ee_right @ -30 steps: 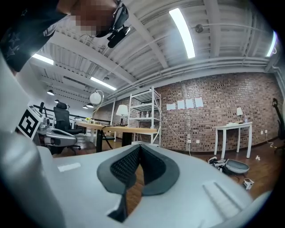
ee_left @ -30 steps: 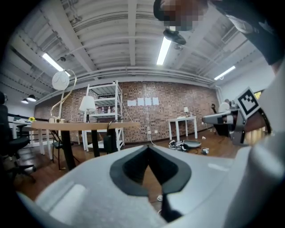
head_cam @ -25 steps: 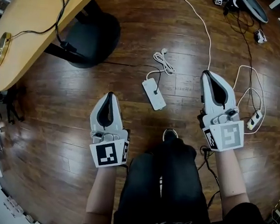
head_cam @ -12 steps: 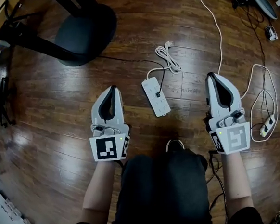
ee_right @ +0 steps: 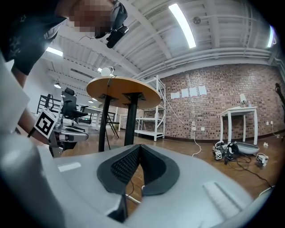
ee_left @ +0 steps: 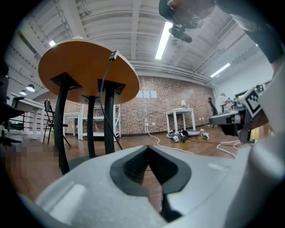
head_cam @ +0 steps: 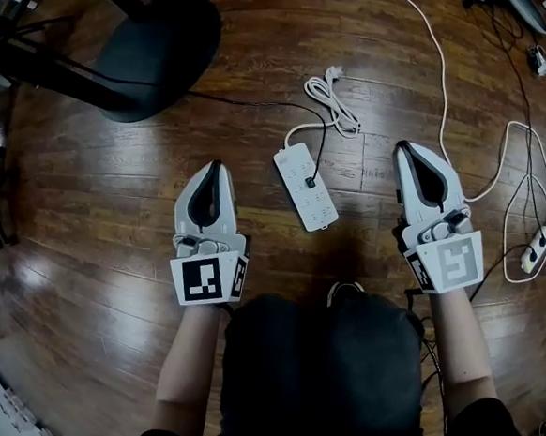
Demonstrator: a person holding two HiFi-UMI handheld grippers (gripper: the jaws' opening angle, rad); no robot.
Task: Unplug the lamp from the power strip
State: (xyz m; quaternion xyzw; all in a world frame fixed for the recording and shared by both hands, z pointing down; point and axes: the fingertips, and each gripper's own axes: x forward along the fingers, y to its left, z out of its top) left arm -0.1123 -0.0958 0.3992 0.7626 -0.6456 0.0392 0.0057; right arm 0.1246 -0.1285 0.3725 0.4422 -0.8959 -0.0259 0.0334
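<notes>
Head view: our left gripper (head_cam: pixel 213 168) and right gripper (head_cam: pixel 406 148) flank the power strip (head_cam: pixel 296 167) on the floor (head_cam: pixel 105 199), black plug (head_cam: pixel 309 181) seated midway. Left gripper view: jaws together, empty. Right gripper view: likewise; we should open them, pin the strip, pinch the plug body.

The floor (head_cam: pixel 86 198) is showing dark brown wood planks with shiny streaks. The power strip (head_cam: pixel 321 207) is looking white, and the plug (head_cam: pixel 309 181) in it is looking black, with a thin black cord (head_cam: pixel 254 101). Another cord (head_cam: pixel 334 100) is looking white. The left tool (head_cam: pixel 215 168) and the right tool (head_cam: pixel 405 149) are showing light grey shells with black pads, and each cube is wearing a black and white square pattern. The desk (ee_left: pixel 84 67) is glowing orange-brown on black legs. The brick wall (ee_right: pixel 213 98) is looking red-brown.
</notes>
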